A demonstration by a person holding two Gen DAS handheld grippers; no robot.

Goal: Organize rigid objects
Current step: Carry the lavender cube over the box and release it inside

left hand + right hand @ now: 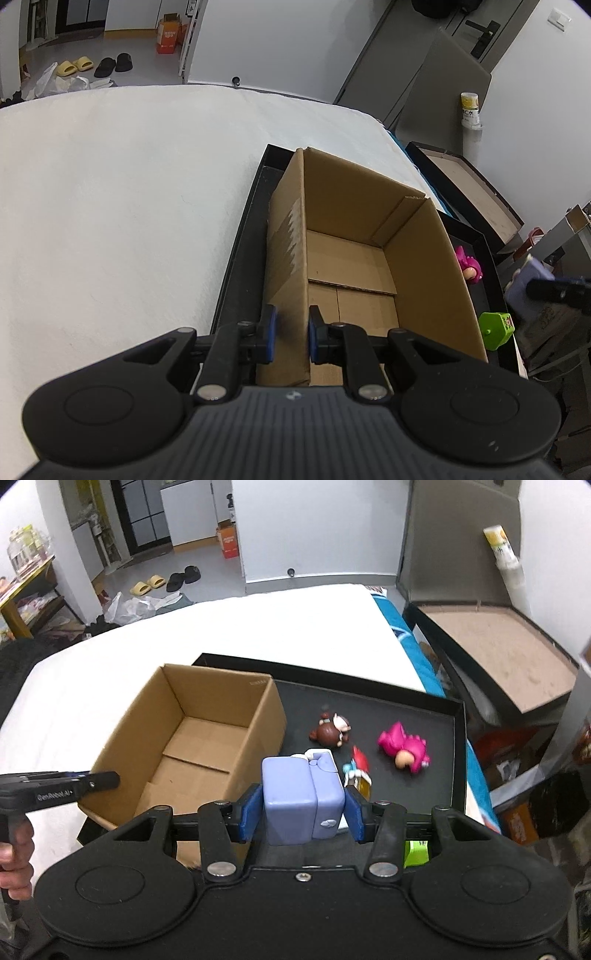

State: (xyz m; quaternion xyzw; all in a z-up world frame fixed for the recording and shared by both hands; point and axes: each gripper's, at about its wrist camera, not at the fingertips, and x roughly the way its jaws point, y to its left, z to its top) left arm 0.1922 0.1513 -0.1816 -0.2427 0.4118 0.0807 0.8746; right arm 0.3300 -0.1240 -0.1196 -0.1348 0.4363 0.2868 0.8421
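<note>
An open, empty cardboard box (351, 258) stands on the left part of a black tray (406, 709); it also shows in the right wrist view (192, 738). My left gripper (291, 334) is shut on the box's near left wall. My right gripper (301, 810) is shut on a lilac block toy (299, 797) and holds it above the tray, right of the box. On the tray lie a brown figure (330, 729), a pink figure (404, 747), a small red and blue figure (358, 768) and a green toy (496, 328).
The tray sits on a white table (110, 203). A large open dark box (498, 646) stands to the right, with a yellow-capped bottle (504, 550) behind it. Clutter lies at the right edge. Slippers and bags lie on the far floor.
</note>
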